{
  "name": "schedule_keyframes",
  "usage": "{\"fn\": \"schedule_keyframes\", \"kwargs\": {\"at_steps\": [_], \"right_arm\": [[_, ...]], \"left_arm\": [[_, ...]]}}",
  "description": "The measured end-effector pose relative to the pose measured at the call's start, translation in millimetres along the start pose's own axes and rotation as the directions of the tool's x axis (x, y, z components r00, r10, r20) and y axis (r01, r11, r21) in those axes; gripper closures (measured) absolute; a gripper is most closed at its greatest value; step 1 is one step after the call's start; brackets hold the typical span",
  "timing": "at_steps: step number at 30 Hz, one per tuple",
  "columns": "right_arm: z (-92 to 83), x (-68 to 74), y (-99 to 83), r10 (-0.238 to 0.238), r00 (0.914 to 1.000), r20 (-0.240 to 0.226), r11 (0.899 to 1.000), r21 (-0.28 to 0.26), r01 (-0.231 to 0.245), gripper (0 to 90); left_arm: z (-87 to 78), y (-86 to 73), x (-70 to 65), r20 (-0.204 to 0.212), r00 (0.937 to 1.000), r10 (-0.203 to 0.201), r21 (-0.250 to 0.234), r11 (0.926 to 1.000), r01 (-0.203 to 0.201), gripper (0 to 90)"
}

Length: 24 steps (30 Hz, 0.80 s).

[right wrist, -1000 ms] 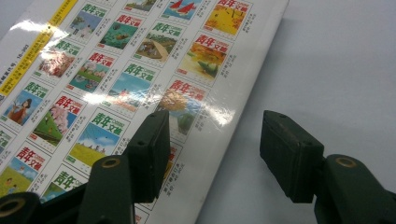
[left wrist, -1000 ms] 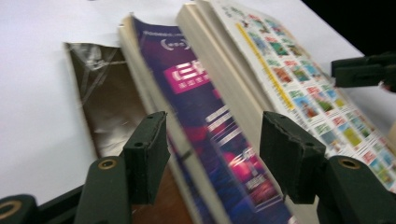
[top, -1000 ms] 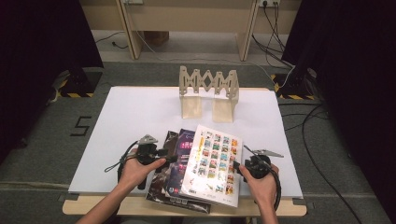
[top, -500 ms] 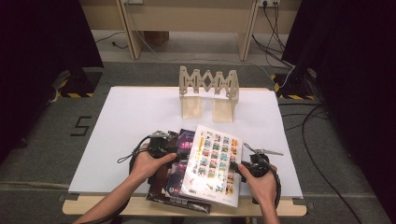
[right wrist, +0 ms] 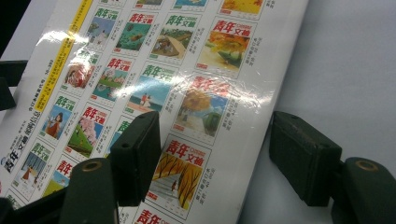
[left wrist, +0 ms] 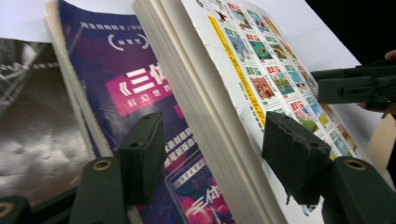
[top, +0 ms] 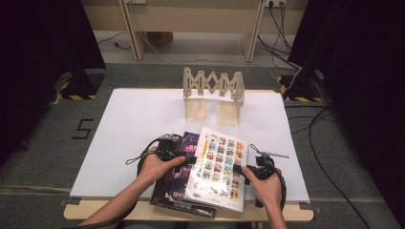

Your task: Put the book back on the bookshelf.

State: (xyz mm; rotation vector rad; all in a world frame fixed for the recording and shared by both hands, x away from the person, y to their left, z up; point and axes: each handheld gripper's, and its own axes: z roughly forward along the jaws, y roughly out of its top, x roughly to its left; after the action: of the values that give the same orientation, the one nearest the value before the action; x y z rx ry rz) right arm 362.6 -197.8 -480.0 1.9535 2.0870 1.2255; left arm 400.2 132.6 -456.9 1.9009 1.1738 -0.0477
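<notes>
Lying at desk (top: 124,124) near edge, middle: stack of three books, fanned. Wooden rack (top: 212,95) at far edge, well apart. Top book, white cover with picture grid (top: 217,167), overlaps purple book (left wrist: 140,93); dark book (left wrist: 32,126) lowest, leftmost. Left gripper (left wrist: 212,154) jaws apart, straddling top book's page edge, pads not pressing. Right gripper (right wrist: 212,154) jaws wide apart, just been opening, top book's right edge between them.

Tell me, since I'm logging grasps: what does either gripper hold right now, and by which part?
Nothing is gripped. The left gripper stands open astride the page edge of the top magazine; the right gripper, jaws just opened, straddles its opposite edge without pressing.
</notes>
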Motion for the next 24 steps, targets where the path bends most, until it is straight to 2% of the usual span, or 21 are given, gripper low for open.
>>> {"fn": "schedule_keyframes", "kwargs": {"at_steps": [7, 10, 12, 16, 18, 19, 21, 22, 24], "right_arm": [[2.0, 3.9, 0.5, 0.021, 0.9998, 0.001, 1.000, -0.002, -0.021, 35.6], [3.2, 8.1, 0.1, 0.031, 0.9995, -0.003, 1.000, -0.005, -0.031, 35.9], [4.4, 14.9, 1.0, 0.009, 0.9999, 0.010, 1.000, -0.001, -0.009, 36.0], [6.6, 22.9, 1.5, -0.005, 0.9999, 0.012, 1.000, 0.005, 0.005, 36.8], [7.8, 27.5, 1.7, -0.016, 0.9998, 0.010, 1.000, 0.010, 0.016, 38.2], [9.5, 33.2, 1.2, -0.027, 0.9996, 0.009, 1.000, 0.015, 0.027, 38.5], [9.8, 35.1, 1.1, -0.028, 0.9996, 0.010, 0.999, 0.017, 0.028, 38.5], [10.6, 38.3, 0.2, -0.032, 0.9994, 0.012, 0.999, 0.016, 0.032, 38.6], [11.1, 39.3, -0.2, -0.034, 0.9994, 0.010, 0.999, 0.015, 0.033, 38.6]], "left_arm": [[5.5, 0.3, 1.4, 0.008, 0.9994, -0.033, 0.011, 0.9994, 0.033, 38.5], [5.7, -0.1, 1.7, 0.007, 0.9993, -0.036, 0.017, 0.9992, 0.036, 38.7], [4.9, -0.9, 2.7, -0.016, 0.9988, -0.046, 0.029, 0.9985, 0.047, 39.3], [1.9, -0.8, 2.4, -0.017, 0.9977, -0.066, 0.025, 0.9975, 0.067, 40.1], [1.6, -1.2, 3.1, -0.034, 0.9969, -0.071, 0.039, 0.9966, 0.073, 40.4], [-0.4, -2.0, 5.7, -0.064, 0.9956, -0.067, 0.036, 0.9969, 0.070, 43.2], [-2.3, -2.3, 7.6, -0.070, 0.9948, -0.074, 0.031, 0.9966, 0.077, 46.0], [-6.1, -2.8, 9.4, -0.074, 0.9920, -0.102, 0.013, 0.9946, 0.103, 51.1], [-8.3, -2.7, 9.3, -0.079, 0.9909, -0.109, 0.001, 0.9940, 0.109, 53.3]]}}
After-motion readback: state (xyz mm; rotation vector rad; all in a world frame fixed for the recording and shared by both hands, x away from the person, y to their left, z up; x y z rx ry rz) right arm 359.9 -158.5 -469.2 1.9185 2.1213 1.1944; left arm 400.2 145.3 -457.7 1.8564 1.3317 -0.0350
